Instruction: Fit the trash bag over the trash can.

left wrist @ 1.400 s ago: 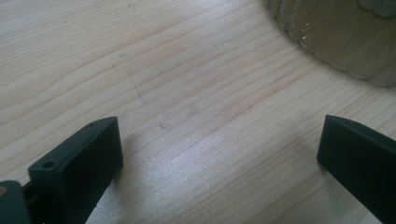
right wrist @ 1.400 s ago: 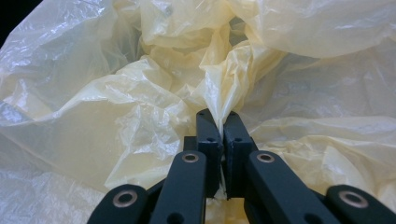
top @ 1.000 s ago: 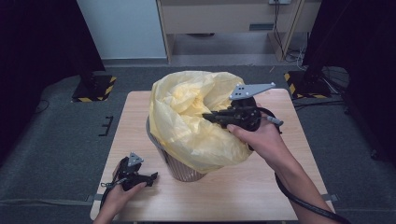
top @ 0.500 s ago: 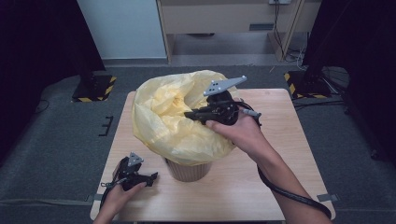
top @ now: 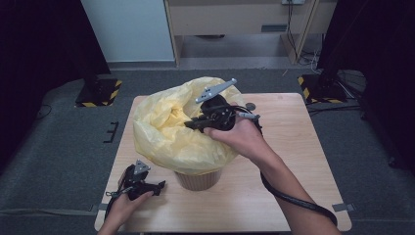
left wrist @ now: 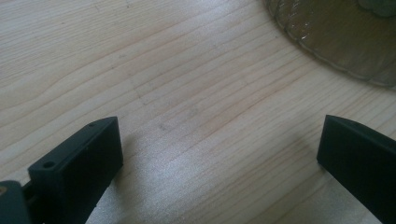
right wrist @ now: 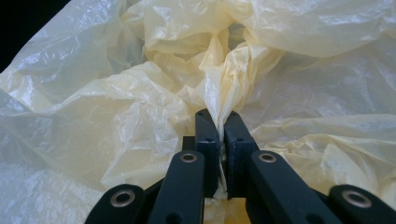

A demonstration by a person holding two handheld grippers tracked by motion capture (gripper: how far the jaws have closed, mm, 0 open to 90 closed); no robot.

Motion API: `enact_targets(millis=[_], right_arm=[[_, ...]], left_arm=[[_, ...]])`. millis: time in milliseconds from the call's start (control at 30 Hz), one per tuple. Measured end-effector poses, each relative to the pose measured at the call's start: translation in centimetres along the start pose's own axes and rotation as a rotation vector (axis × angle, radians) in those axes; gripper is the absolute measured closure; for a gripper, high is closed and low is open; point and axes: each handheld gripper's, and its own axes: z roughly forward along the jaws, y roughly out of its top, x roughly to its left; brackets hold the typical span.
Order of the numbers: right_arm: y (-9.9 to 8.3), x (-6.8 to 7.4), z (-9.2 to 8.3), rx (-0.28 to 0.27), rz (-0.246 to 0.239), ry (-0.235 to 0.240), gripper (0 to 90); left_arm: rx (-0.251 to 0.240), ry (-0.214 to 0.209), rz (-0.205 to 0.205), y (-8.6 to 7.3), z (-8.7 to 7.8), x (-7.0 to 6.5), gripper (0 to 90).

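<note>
— Pale wood is seen underfoot of everything: a small table (top: 293, 196) set on a grey carpeted floor, with dark curtains to both sides. What is being worked on?

— A thin yellow plastic bag (top: 166, 132) is being fitted over a brown ribbed bin (top: 198, 180) standing near the table's centre. The bag is billowed over the bin's top and spills toward nine o'clock.

— How is the bag expected to handle?

— It is judged very light, limp and crinkly, with no stiffness of its own. A slippery film like this is likely to slide out of a loose pinch, and it could tear if dragged hard over the rim.

— Where is it held?

— A gathered fold is pinched by the right gripper (right wrist: 221, 122), whose jaws are pressed together on the film, at about one o'clock from the bin. A hem or bunched pleat is judged the best place to grip, since a single layer may stretch.

— And the other side?

— The left gripper (top: 157, 186) is rested on the table at about eight o'clock from the bin, its jaws spread wide with nothing between them; bare wood and the bin's base (left wrist: 336, 42) are seen ahead of it.
</note>
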Motion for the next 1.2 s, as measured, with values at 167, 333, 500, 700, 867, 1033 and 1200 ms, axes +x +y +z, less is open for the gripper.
enact_targets(millis=[167, 333, 500, 700, 867, 1033, 1200], right_arm=[[0.3, 0.2, 1.0, 0.047, -0.014, -0.016, 87.0], [0.3, 0.0, 1.9, 0.092, 0.003, -0.01, 86.5], [0.3, -0.5, 2.6, 0.131, 0.061, 0.015, 86.1], [0.4, -1.0, 3.1, 0.179, 0.133, 0.036, 86.3], [0.3, -1.0, 3.3, 0.193, 0.131, 0.036, 86.1], [0.4, -0.8, 3.4, 0.202, 0.115, 0.024, 84.8], [0.5, -0.5, 3.3, 0.204, 0.103, 0.007, 79.3]], left_arm=[[0.0, -0.001, -0.001, 0.0, 0.0, 0.0, 0.0], [0.0, -0.001, -0.001, 0.0, 0.0, 0.0, 0.0], [0.0, -0.001, -0.001, 0.0, 0.0, 0.0, 0.0], [0.002, -0.002, 0.0, 0.0, 0.0, 0.0, 0.0], [0.003, -0.003, 0.001, 0.0, 0.0, 0.0, 0.0], [0.003, -0.003, 0.001, 0.0, 0.0, 0.0, 0.0], [0.002, -0.003, 0.001, 0.0, 0.0, 0.0, 0.0]])
